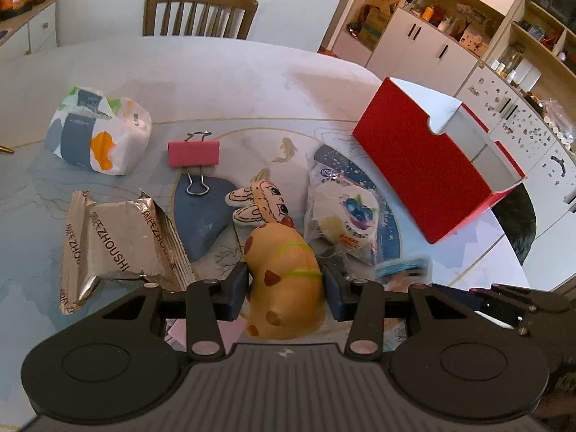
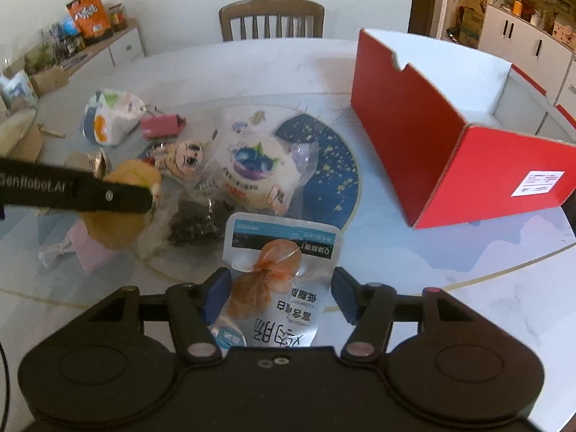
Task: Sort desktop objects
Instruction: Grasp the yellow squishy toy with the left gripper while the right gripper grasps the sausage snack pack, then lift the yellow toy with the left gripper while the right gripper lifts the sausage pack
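My left gripper (image 1: 284, 288) has its blue pads against both sides of a yellow spotted squishy dog toy (image 1: 284, 280), which also shows in the right wrist view (image 2: 122, 212). My right gripper (image 2: 280, 295) is open, its fingers on either side of a clear chicken snack pouch (image 2: 284, 273) lying on the table. A red open box (image 1: 428, 158) stands at the right, also in the right wrist view (image 2: 432, 136). A blueberry bread packet (image 2: 255, 169) and a pink binder clip (image 1: 193, 154) lie in the middle.
A tissue pack (image 1: 99, 131) sits at the left, a silver foil wrapper (image 1: 118, 244) near it, a dark packet (image 2: 196, 221) and a pink sachet (image 2: 90, 248) by the toy. A wooden chair (image 1: 199, 10) stands behind the round table (image 1: 234, 79).
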{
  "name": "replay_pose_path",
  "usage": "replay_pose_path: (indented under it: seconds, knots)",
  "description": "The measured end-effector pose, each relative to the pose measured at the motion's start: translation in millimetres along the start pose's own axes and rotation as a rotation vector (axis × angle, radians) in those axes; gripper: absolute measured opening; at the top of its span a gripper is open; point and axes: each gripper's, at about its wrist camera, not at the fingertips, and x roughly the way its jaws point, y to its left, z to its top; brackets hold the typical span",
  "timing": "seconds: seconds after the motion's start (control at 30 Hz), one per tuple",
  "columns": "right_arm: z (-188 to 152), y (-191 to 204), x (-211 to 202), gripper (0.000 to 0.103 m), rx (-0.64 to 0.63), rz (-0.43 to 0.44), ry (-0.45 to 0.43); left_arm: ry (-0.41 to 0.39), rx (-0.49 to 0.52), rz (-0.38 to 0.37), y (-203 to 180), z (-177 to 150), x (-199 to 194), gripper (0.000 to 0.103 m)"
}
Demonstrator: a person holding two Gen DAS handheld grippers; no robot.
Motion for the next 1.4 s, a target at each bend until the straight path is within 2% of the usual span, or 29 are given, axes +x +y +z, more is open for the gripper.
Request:
replay_pose_path:
  seconds: [0.03, 0.07, 0.1, 0.27, 0.43, 0.47, 0.57, 0.6, 0.83, 0.9, 1.23, 1.4]
  knots:
    - [0, -1, -3, 0.037, -0.002, 0.002, -0.005, -0.003, 0.000, 0.003, -1, -1, -2, 0.043]
    - [2, -4, -5, 0.026, 0.003, 0.016, -0.003, -0.005, -0.002, 0.008, -2, -2, -4, 0.043]
    - [3, -6, -7, 0.021, 0.007, 0.021, -0.003, -0.009, -0.006, 0.013, -3, -3, -5, 0.043]
    - [4, -18, -1, 0.017, -0.043, 0.051, 0.021, -0.031, -0.052, 0.052, -4, -6, -16, 0.043]
    - [7, -25, 0, 0.029, -0.082, 0.113, 0.040, -0.043, -0.077, 0.078, -7, -11, -22, 0.043]
    - [8, -24, 1, 0.036, -0.088, 0.121, 0.043, -0.043, -0.087, 0.078, -6, -12, -22, 0.043]
    - [8, -25, 2, 0.066, -0.093, 0.137, 0.043, -0.039, -0.098, 0.087, -7, -15, -22, 0.043]
    - [8, -25, 2, 0.069, -0.098, 0.141, 0.038, -0.038, -0.101, 0.090, -7, -16, -22, 0.043]
    - [13, -18, 15, 0.076, -0.123, 0.177, 0.068, -0.042, -0.125, 0.107, -4, -17, -26, 0.043]
    - [17, -11, 17, 0.083, -0.127, 0.185, 0.057, -0.041, -0.124, 0.111, -3, -16, -27, 0.043]
    - [20, 1, 37, 0.083, -0.056, 0.106, 0.095, -0.055, -0.123, 0.099, -1, -16, -35, 0.043]
    - [19, 8, 38, 0.080, -0.049, 0.076, 0.080, -0.045, -0.119, 0.095, 3, -20, -36, 0.043]
